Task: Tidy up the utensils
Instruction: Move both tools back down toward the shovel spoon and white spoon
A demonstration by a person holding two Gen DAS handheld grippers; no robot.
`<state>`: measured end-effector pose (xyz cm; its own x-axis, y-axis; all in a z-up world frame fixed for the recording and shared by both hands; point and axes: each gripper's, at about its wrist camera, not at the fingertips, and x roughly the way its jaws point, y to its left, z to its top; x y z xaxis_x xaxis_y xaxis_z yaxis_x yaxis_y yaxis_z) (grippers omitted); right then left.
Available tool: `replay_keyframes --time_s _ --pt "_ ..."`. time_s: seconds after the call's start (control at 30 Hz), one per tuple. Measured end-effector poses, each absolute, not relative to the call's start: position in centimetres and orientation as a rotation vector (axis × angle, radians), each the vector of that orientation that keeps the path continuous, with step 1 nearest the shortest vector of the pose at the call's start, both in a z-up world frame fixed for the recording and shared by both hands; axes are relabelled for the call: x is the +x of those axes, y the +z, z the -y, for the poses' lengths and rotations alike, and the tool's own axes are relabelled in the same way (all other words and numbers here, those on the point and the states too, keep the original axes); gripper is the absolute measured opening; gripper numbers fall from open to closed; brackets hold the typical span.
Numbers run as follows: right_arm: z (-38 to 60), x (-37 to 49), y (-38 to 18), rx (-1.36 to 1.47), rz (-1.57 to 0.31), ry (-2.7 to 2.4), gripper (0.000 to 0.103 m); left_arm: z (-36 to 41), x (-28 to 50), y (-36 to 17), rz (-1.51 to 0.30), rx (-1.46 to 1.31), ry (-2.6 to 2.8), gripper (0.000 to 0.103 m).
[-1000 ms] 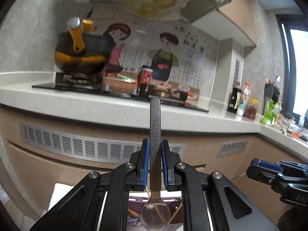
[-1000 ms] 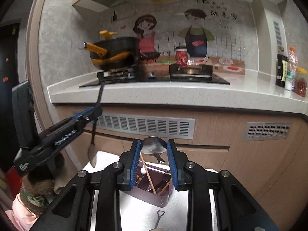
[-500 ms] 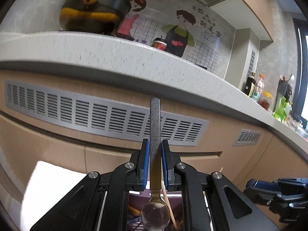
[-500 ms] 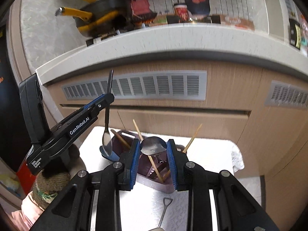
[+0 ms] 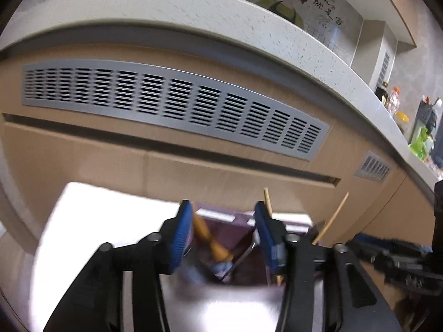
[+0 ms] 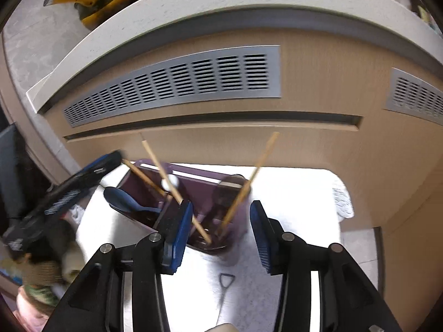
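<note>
release over the purple utensil holder [image 6: 193, 185] on the white cloth [image 6: 299, 193]: both the left gripper [image 5: 223, 232] and the right gripper [image 6: 221, 221], just opened and empty, should lift straight up clear of the chopsticks [image 6: 249, 177].

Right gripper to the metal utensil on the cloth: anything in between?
Nothing visible. Right gripper, jaws just opening and empty, hangs over the purple caddy; the metal utensil lies uncovered on the white cloth in front of it.

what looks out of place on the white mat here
A small metal utensil with a looped handle lies loose on the white mat, in front of the purple utensil holder, while the other utensils stand inside it.
</note>
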<state>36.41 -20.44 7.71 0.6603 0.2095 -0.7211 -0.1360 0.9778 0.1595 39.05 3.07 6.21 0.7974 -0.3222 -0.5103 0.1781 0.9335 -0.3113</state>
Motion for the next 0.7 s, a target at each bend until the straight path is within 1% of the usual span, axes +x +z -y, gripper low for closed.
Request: replay_keyframes --time_s 0.03,0.1,0.13,0.23,0.3,0.37,0.4,0.57,0.7 --pt "20.9 35.7 7.7 0.100 -0.821 0.183 0.043 -3.6 37.9 6.3 -0.597 -0.239 -0.265 0.058" --pt "21.7 34.7 7.6 0.105 -0.813 0.159 0.050 -4.7 36.0 6.2 -0.616 -0.211 -0.252 0.062" --pt "22.1 33.8 7.5 0.106 -0.805 0.139 0.056 -5.2 35.0 6.0 -0.630 -0.195 -0.246 0.065" --pt "22.8 31.4 6.9 0.087 -0.789 0.094 0.059 -6.8 32.1 4.7 -0.675 -0.155 -0.211 0.065" --pt "22.7 30.2 6.0 0.077 -0.805 0.094 0.063 -7.9 30.2 3.4 -0.713 -0.145 -0.198 0.065" --pt "22.3 28.9 4.3 0.064 -0.840 0.103 0.072 -9.1 28.3 2.0 -0.750 -0.150 -0.196 0.067" --pt "22.0 28.5 3.5 0.057 -0.856 0.104 0.074 -9.7 27.3 1.2 -0.769 -0.152 -0.191 0.068" --pt "20.0 26.4 -1.4 0.021 -0.961 0.129 0.074 -12.3 23.1 -2.0 -0.835 -0.172 -0.118 0.068" --pt "18.3 25.5 -4.4 0.004 -1.037 0.157 0.074 -13.2 20.8 -3.8 -0.887 -0.181 -0.082 0.069"
